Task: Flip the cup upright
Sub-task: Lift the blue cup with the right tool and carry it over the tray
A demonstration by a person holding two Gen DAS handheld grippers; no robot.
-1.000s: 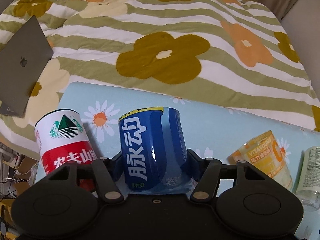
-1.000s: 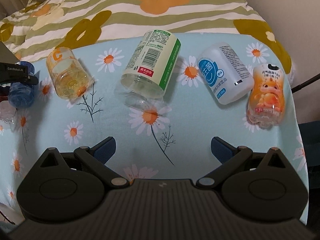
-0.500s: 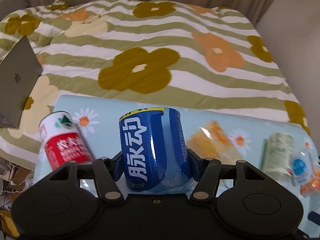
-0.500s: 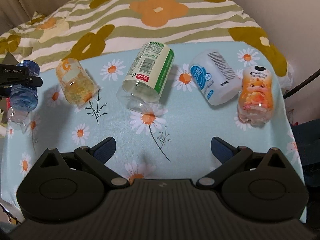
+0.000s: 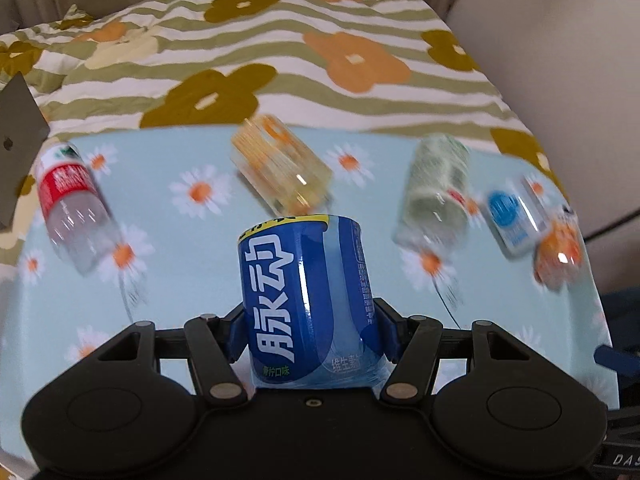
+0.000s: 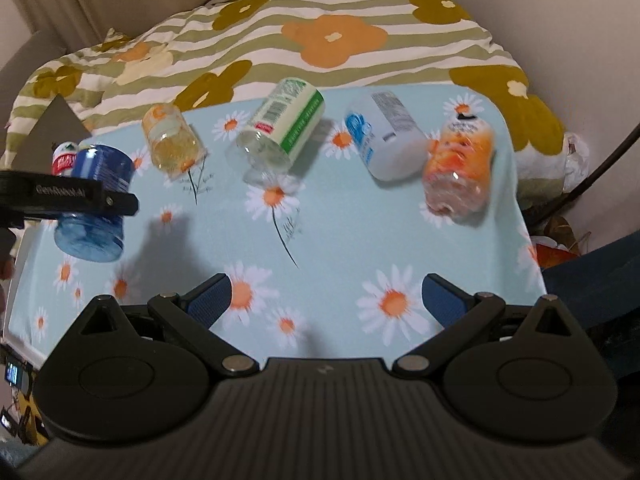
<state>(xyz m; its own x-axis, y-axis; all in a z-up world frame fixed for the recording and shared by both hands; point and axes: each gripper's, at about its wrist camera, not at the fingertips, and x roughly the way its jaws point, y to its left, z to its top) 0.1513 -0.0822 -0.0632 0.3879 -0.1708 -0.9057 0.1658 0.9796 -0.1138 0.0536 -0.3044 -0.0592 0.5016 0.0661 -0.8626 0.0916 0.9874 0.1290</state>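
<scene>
My left gripper (image 5: 308, 332) is shut on a blue-labelled cup (image 5: 306, 300) cut from a bottle and holds it in the air above the daisy-print table (image 5: 168, 312). The right wrist view shows that cup (image 6: 94, 204) at the far left, clamped by the left gripper's finger (image 6: 80, 198), its clear base lowest and tilted. My right gripper (image 6: 326, 300) is open and empty, low over the table's near side.
Several other cups lie on their sides on the cloth: a red-labelled one (image 5: 70, 204), a yellow one (image 6: 170, 142), a green one (image 6: 282, 126), a white-blue one (image 6: 384, 136) and an orange one (image 6: 460, 168). A flowered quilt (image 6: 320, 36) lies behind, with a laptop (image 5: 18, 148) at the left.
My left gripper has lifted the blue cup and swung to the right, bringing the whole row of cups into view. My right gripper has drawn back and up a little, still open.
</scene>
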